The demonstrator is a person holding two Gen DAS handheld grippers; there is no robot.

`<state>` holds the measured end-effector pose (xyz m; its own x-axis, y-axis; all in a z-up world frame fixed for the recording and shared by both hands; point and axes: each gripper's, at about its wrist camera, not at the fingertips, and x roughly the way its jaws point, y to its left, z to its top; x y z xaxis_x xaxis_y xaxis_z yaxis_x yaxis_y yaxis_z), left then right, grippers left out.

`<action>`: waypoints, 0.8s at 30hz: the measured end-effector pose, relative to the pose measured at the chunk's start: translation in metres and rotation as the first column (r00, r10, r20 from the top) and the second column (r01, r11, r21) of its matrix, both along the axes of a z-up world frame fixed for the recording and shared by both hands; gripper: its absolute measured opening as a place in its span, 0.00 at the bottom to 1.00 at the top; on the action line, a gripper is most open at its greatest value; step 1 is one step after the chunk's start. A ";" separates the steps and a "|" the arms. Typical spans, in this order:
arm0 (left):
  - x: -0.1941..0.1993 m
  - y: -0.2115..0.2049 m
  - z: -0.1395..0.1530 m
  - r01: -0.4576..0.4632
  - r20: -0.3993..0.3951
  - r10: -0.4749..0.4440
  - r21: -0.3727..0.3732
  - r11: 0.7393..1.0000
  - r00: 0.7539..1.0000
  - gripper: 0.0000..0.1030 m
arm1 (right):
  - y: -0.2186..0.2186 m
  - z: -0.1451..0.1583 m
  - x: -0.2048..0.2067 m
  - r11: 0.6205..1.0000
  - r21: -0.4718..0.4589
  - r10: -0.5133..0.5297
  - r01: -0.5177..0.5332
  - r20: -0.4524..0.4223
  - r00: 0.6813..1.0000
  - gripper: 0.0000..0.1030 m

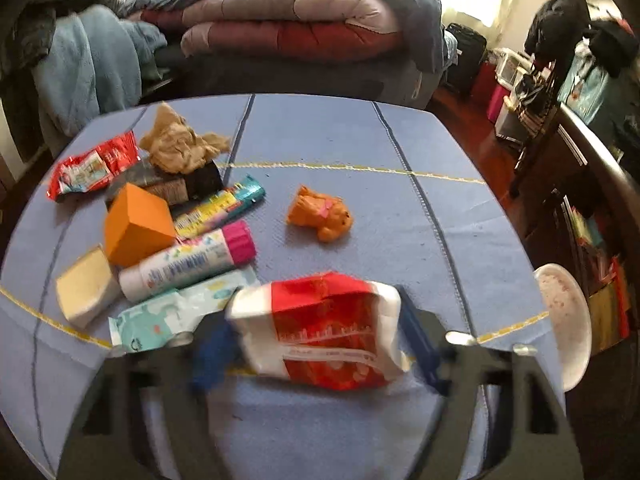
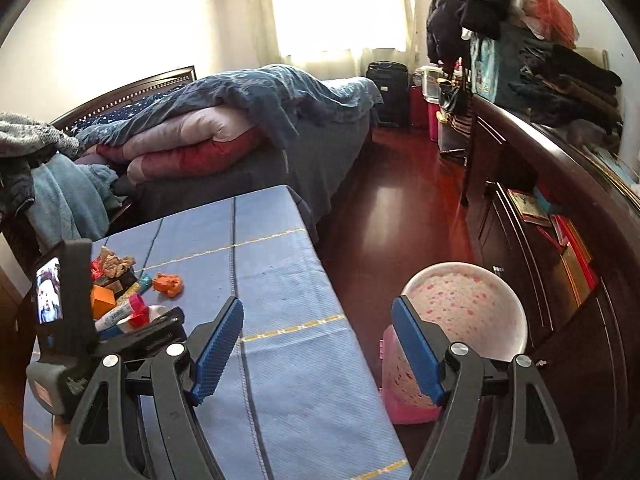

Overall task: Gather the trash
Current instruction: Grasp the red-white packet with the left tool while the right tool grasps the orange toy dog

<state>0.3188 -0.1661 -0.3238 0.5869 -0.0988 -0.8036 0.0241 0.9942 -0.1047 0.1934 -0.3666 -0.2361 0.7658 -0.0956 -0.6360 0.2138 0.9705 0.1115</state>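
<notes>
A red and white wrapper [image 1: 324, 332] sits between the blue pads of my left gripper [image 1: 312, 320], low over the blue tablecloth [image 1: 340, 148]; both pads touch its sides, so the gripper is shut on it. To its left lie a crumpled brown paper [image 1: 180, 144], a red packet [image 1: 94, 164], a striped candy wrapper [image 1: 224, 204] and a pale wipes pack [image 1: 168, 316]. My right gripper [image 2: 318, 306] hangs open and holds nothing, over the table's right edge. Just right of it stands a pink bin with a white speckled liner [image 2: 464, 312], also seen as the bin [image 1: 568, 320].
An orange toy [image 1: 322, 216], an orange block [image 1: 136, 228], a tube with a pink cap [image 1: 188, 264], a yellow block [image 1: 84, 292] and a dark box [image 1: 192, 182] share the table. A bed [image 2: 240, 128] lies behind, a dark cabinet [image 2: 560, 240] on the right, red floor [image 2: 400, 208] between.
</notes>
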 end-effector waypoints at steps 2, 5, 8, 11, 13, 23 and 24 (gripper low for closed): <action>-0.001 0.007 0.002 0.006 0.004 -0.006 -0.035 0.999 1.000 0.66 | 0.006 0.000 0.005 1.000 -0.007 0.012 -0.012 0.000 1.000 0.75; -0.007 0.025 0.009 -0.017 0.028 0.018 -0.051 0.999 0.999 0.66 | 0.022 0.000 0.021 0.999 -0.007 0.049 -0.049 -0.002 0.999 0.76; -0.014 0.050 0.023 -0.060 0.065 0.063 -0.052 0.997 0.996 0.66 | 0.039 -0.004 0.042 0.993 0.030 0.113 -0.113 -0.019 0.993 0.76; -0.018 0.076 0.033 -0.106 0.097 0.110 -0.046 0.993 0.989 0.66 | 0.064 -0.014 0.074 0.979 0.075 0.192 -0.187 -0.057 0.980 0.76; -0.020 0.092 0.039 -0.133 0.113 0.138 -0.047 0.990 0.984 0.67 | 0.084 -0.026 0.096 0.970 0.096 0.234 -0.225 -0.086 0.969 0.76; -0.015 0.143 0.051 -0.189 0.144 0.199 -0.085 0.978 0.969 0.67 | 0.148 -0.067 0.155 0.961 0.058 0.276 -0.270 -0.199 0.940 0.61; -0.014 0.145 0.050 -0.190 0.142 0.201 -0.088 0.978 0.969 0.67 | 0.152 -0.070 0.158 0.961 0.050 0.275 -0.271 -0.214 0.937 0.58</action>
